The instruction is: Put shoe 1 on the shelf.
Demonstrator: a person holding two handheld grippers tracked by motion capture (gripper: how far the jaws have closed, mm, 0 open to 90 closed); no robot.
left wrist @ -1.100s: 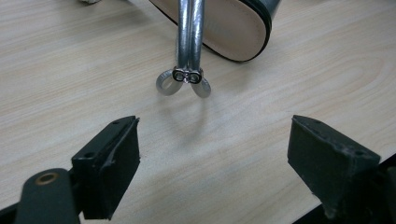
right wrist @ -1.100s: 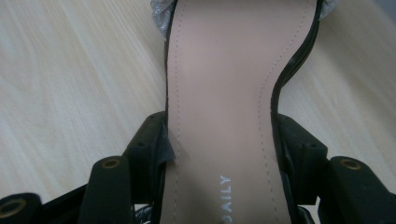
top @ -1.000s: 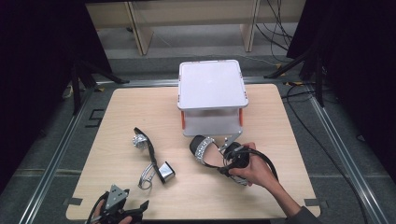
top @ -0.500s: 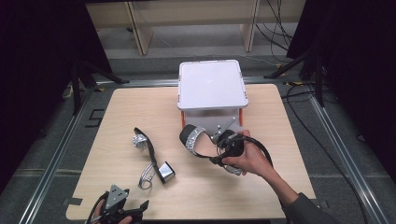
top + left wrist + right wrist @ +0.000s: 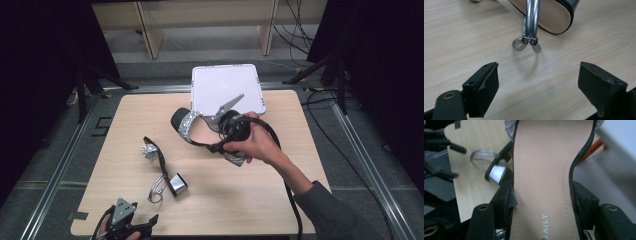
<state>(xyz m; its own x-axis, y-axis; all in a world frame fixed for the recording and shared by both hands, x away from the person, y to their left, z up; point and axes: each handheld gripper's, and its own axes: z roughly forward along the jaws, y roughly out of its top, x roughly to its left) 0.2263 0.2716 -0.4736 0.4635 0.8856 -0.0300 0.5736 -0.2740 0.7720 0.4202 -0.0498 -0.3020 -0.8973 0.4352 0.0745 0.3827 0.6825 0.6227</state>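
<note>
right gripper [image 5: 220, 131] was clamped across a sandal [image 5: 192, 127], toe pointing at the white box [image 5: 227, 87] right behind it, while left gripper [image 5: 537, 82] sat open.

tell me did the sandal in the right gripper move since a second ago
Yes. The right gripper has lifted the sandal off the table, up and toward the white rack, whose front it now overlaps.
</note>
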